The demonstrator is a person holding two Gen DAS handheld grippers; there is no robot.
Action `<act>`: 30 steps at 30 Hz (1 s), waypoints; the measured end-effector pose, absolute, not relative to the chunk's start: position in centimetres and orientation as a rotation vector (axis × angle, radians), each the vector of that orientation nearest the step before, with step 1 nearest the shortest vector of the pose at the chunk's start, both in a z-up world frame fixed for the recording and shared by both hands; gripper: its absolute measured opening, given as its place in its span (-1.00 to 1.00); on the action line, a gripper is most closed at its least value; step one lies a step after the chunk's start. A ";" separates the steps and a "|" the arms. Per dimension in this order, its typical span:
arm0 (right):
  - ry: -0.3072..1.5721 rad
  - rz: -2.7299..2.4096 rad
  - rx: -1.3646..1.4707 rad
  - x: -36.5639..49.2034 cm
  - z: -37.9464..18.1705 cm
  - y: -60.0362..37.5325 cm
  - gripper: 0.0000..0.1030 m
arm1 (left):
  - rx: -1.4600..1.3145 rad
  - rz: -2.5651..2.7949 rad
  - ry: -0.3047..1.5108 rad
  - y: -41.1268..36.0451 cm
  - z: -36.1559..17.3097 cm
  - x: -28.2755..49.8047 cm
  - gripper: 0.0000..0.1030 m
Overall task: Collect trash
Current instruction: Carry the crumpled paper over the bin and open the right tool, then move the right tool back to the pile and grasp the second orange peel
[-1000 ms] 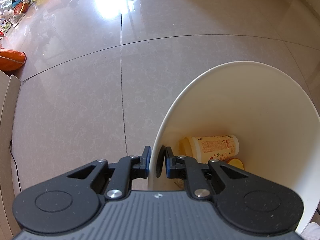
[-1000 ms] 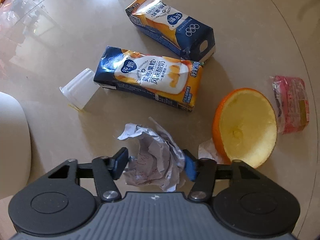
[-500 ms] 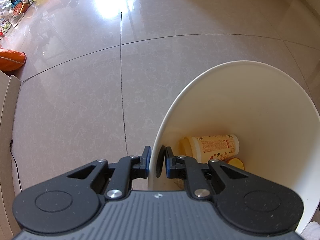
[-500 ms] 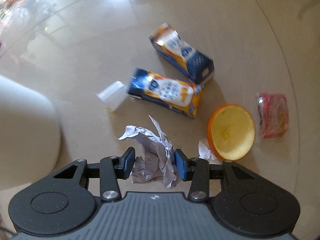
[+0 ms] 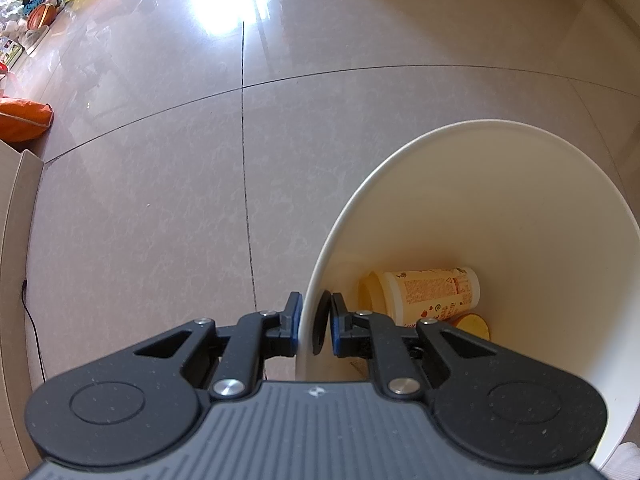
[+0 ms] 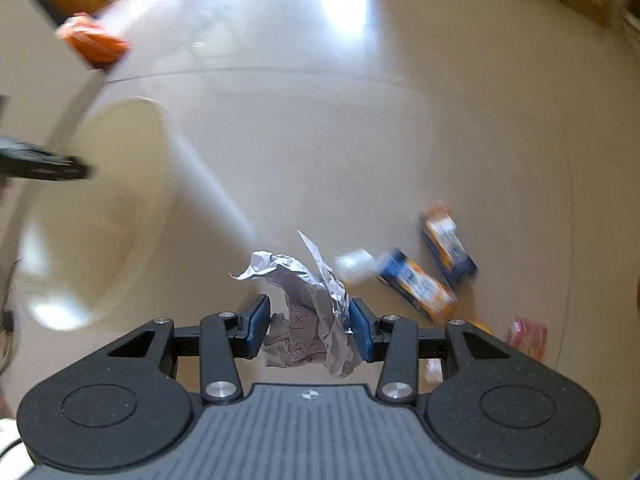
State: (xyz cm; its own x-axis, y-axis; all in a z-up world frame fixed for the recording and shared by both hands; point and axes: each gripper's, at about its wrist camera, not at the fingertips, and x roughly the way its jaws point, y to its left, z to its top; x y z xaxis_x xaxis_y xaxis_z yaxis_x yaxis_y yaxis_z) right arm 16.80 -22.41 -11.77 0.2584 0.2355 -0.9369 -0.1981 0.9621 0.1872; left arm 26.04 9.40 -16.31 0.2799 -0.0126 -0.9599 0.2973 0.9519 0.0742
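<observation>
Gripping items, near to far: crumpled paper [image 6: 310, 312] is clamped between the right tongs [image 6: 308, 326], raised above the floor [image 6: 360, 140]. The bin [image 5: 500, 208] rim is pinched by the left tongs [image 5: 314, 322], nearly closed upon its wall. Inside the bin a yellow printed cup [image 5: 430, 294] is seen lying on its side. Two blurred drink cartons [image 6: 416, 286] and a pink wrapper [image 6: 526, 338] are noted on the floor beyond.

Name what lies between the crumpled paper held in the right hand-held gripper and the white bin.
Only bare floor lies between the crumpled paper and the white bin, as the right wrist view shows, though blurred.
</observation>
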 end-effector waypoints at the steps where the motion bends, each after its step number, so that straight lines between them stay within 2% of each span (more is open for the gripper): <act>1: 1.262 0.318 0.027 16.9 -10.8 -21.6 -0.05 | 0.259 -0.211 1.275 9.4 -16.3 26.1 -0.75; 11: 1.126 0.579 -0.004 18.1 -5.0 -12.8 0.00 | 0.253 -0.207 1.274 9.5 -16.3 26.0 -0.75; 12: 1.109 0.612 -0.016 18.1 -5.0 -11.9 0.06 | 0.254 -0.207 1.275 9.5 -16.3 26.0 -0.75; 14: 1.088 0.644 -0.052 17.9 -4.4 -10.4 0.40 | 0.253 -0.206 1.277 9.5 -16.3 26.1 -0.75; 15: 1.080 0.648 -0.071 17.8 -4.6 -9.9 0.65 | 0.253 -0.206 1.278 9.5 -16.3 26.1 -0.75; 16: 1.066 0.652 -0.084 17.6 -4.8 -9.8 0.78 | 0.252 -0.206 1.278 9.5 -16.2 26.1 -0.75; 21: 1.045 0.638 -0.101 17.3 -5.1 -10.5 0.89 | 0.248 -0.206 1.277 9.6 -16.2 26.1 -0.75; 30: 1.026 0.522 -0.074 17.6 -5.3 -13.9 0.96 | 0.248 -0.205 1.278 9.6 -16.3 26.0 -0.75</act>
State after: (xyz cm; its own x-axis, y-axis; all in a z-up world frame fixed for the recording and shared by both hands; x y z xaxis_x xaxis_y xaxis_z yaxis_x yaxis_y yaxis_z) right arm 17.62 -13.94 -5.31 0.4077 0.3796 -0.8305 -0.4473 0.8759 0.1808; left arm 26.00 9.60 -16.34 0.2772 -0.0136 -0.9607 0.2873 0.9553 0.0694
